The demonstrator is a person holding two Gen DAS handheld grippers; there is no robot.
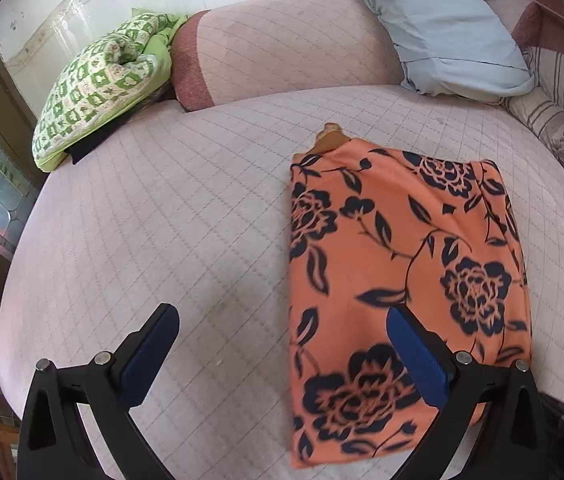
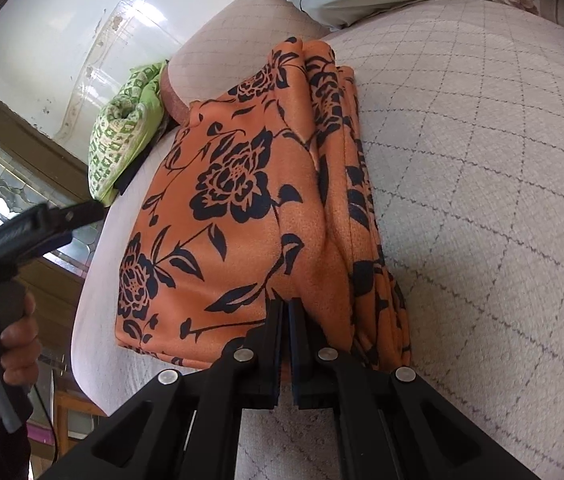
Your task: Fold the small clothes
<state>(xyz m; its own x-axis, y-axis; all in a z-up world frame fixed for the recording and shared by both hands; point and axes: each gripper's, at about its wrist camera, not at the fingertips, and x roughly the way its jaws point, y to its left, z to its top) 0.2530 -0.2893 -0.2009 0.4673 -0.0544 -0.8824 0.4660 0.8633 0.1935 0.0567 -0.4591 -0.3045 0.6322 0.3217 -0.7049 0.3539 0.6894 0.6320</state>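
An orange garment with a dark blue flower print (image 1: 393,264) lies folded in a rough rectangle on the quilted pale mattress (image 1: 162,220). A tan label or collar bit sticks out at its far edge. My left gripper (image 1: 282,314) hangs open above the bed, its right finger over the garment's near left part and its left finger over bare mattress. In the right wrist view, my right gripper (image 2: 285,306) is shut at the near edge of the garment (image 2: 234,208), where the cloth puckers toward the fingertips. Stacked folded layers show along the garment's right side.
A green patterned quilt (image 1: 98,80) lies at the bed's far left, next to a pink bolster (image 1: 282,44). A light blue pillow (image 1: 453,28) and a striped floral cushion (image 1: 561,120) sit at the far right. A person's hand (image 2: 14,332) grips the left tool's handle beyond the bed's left edge.
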